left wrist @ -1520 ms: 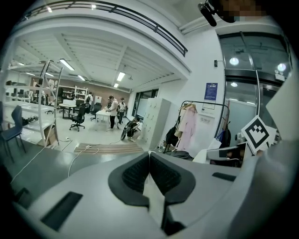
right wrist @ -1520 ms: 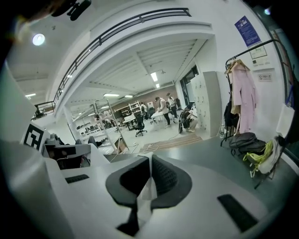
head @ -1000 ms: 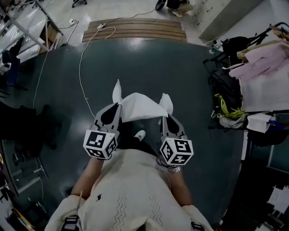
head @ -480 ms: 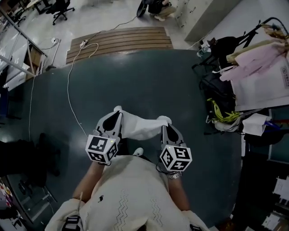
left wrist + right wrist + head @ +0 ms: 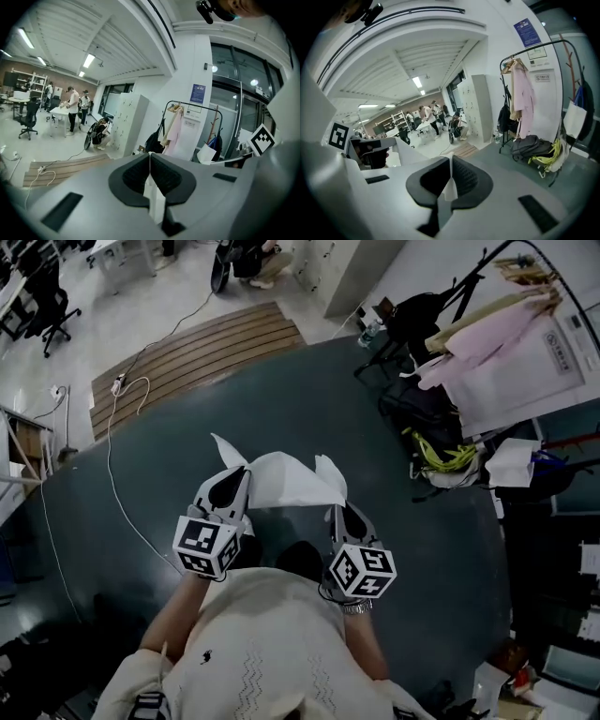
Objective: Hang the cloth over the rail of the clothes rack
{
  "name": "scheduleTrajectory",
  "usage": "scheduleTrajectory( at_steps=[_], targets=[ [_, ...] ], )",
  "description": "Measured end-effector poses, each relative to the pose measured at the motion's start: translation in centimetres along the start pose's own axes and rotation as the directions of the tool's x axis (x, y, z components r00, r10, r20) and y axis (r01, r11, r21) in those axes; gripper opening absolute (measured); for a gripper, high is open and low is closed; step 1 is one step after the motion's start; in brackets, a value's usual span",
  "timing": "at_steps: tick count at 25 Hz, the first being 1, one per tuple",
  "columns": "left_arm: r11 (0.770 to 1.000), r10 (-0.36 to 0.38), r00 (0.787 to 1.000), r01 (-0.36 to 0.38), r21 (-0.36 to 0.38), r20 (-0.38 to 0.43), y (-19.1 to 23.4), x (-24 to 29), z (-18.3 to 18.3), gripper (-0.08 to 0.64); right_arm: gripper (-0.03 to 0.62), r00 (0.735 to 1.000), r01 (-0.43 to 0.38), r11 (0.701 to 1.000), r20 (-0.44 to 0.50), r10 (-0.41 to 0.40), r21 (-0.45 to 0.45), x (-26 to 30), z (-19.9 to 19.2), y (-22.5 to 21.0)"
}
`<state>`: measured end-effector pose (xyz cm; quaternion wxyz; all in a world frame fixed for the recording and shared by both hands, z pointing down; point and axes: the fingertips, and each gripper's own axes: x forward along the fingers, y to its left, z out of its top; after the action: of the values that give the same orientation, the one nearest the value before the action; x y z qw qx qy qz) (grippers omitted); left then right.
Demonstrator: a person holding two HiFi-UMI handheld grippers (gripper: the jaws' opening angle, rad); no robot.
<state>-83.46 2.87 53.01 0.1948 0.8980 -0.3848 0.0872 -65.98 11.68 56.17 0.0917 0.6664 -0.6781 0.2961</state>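
A white cloth (image 5: 278,480) is stretched between my two grippers in front of the person's chest, its corners sticking up past the jaws. The left gripper (image 5: 232,478) is shut on the cloth's left edge, a strip of white cloth (image 5: 155,200) pinched between its black pads. Just as tight, the right gripper (image 5: 334,503) is shut on the right edge, with cloth (image 5: 448,189) showing between its pads. The clothes rack (image 5: 487,277) stands off to the upper right, a few steps away. Its black rail (image 5: 533,48) is well above and beyond the grippers.
Pink and white garments (image 5: 487,343) hang on the rack, with a black bag (image 5: 422,413) and a yellow-green item (image 5: 433,452) on the floor below. A slatted wooden ramp (image 5: 187,357) and a white cable (image 5: 112,456) lie ahead on the left. People stand near white lockers (image 5: 126,122) far off.
The head view has swung to the right, so the rack sits closer to centre. Both grippers keep hold of the cloth, whose corners stand up again after sagging half a second ago.
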Motion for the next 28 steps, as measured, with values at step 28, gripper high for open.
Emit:
scheduleTrajectory(
  at_steps=[28],
  targets=[
    [0.900,-0.372,0.904,0.407,0.157,-0.213,-27.8,43.4,8.2,0.015,0.020,0.920,0.334,0.894,0.103,-0.378,0.297,0.2,17.6,-43.3]
  ],
)
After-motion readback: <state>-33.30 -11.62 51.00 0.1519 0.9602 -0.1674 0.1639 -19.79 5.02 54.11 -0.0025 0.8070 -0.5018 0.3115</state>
